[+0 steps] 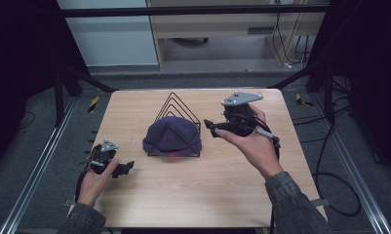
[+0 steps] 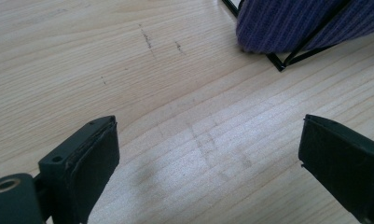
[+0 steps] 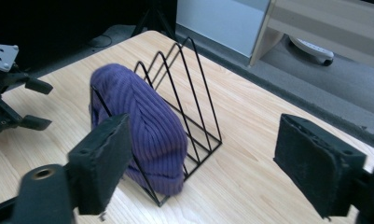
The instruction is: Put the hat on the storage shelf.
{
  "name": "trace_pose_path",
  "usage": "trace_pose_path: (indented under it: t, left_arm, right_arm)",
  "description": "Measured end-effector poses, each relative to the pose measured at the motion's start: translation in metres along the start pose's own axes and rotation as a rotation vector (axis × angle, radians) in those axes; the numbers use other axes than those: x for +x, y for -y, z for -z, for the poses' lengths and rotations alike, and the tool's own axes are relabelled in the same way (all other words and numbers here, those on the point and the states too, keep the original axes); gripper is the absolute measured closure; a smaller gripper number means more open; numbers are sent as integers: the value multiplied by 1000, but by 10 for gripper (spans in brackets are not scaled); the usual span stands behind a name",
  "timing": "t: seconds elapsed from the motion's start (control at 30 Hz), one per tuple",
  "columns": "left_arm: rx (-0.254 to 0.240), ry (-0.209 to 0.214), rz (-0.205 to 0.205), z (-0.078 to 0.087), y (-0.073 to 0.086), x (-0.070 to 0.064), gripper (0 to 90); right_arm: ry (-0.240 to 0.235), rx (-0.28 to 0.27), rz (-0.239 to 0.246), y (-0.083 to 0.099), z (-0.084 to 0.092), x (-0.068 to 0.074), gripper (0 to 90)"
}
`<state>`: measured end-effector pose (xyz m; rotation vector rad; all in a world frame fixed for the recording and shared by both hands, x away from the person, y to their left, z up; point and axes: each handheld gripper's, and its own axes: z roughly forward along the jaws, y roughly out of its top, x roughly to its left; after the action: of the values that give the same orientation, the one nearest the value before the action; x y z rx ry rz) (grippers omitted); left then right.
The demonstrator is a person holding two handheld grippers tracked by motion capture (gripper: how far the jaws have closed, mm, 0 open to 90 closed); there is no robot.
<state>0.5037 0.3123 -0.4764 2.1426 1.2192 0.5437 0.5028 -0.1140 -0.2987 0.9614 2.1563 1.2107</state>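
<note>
A purple hat [image 1: 172,135] sits draped over the front wires of a black wire rack [image 1: 179,108] near the middle of the desk [image 1: 203,185]. In the right claw's view the hat [image 3: 142,121] hangs on the near end of the rack [image 3: 194,93], its ribbed brim reaching down to the wood at the rack's base (the back wires stand bare).

The left claw [image 1: 127,167] rests low by the desk's left edge, well apart from the hat, pointing toward it. Its jaws stand wide with nothing between them; through the gap its own view shows bare wood [image 2: 189,116], and the hat's brim [image 2: 287,23] and a corner of the rack [image 2: 280,63] lie farther off at the top right.

The right claw [image 1: 213,127] is held in the air just right of the rack, pointing at the hat. Its jaws are wide too and hold nothing; the hat lies beyond the left jaw, not touching it. The left claw [image 3: 33,105] appears at the far left of that view.
</note>
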Motion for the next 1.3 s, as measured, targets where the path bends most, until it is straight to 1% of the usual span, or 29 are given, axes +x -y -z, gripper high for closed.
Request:
trace_pose_path:
  t: [0.1, 0.2, 0.33, 0.37, 0.4, 0.43, 0.53, 0.57, 0.67, 0.73, 0.8, 0.83, 1.1, 1.13, 1.2, 1.27, 1.3]
  left_arm:
    - [3, -1, -2, 0, 0, 0, 46]
    - [-2, -6, 6, 0, 1, 0, 46]
    - [-1, -10, 4, 0, 1, 1, 47]
    - [-1, -10, 4, 0, 1, 1, 47]
    - [4, -12, 1, 0, 1, 1, 47]
    - [4, -12, 1, 0, 1, 1, 47]
    - [6, -13, -2, 0, 1, 1, 47]
    - [9, -14, -2, -1, 1, 1, 47]
    - [16, -13, -4, -1, 2, 2, 47]
    - [16, -14, -5, -1, 2, 2, 47]
    - [17, -15, -5, -1, 2, 2, 47]
    - [19, -16, -6, -2, 2, 2, 47]
    - [26, -16, -11, -2, 2, 2, 47]
    - [28, -17, -12, -2, 2, 2, 47]
    - [31, -19, -14, -3, 3, 2, 47]
    - [32, -19, -14, -3, 3, 2, 47]
    - [36, -20, -15, -3, 3, 2, 47]
  right_arm:
    - [4, -3, -3, 6, 6, -4, 156]
    - [7, -6, -18, 13, 12, -8, 131]
    - [23, -10, -18, 25, 23, -16, 110]
    - [23, -10, -18, 25, 23, -16, 110]
    - [29, -14, -24, 33, 28, -20, 97]
    - [29, -14, -24, 33, 28, -20, 97]
    - [44, -12, -40, 45, 33, -29, 88]
    - [49, -12, -53, 52, 36, -33, 85]
    - [54, -2, -63, 62, 38, -39, 82]
    - [57, 0, -62, 66, 38, -41, 80]
    - [60, 8, -74, 74, 39, -44, 78]
    - [66, 10, -83, 81, 41, -47, 78]
    - [91, 34, -112, 104, 44, -56, 94]
    - [95, 40, -121, 107, 45, -57, 99]
    - [104, 55, -122, 114, 45, -60, 109]
    - [108, 61, -126, 117, 45, -61, 111]
    - [113, 72, -130, 124, 44, -63, 115]
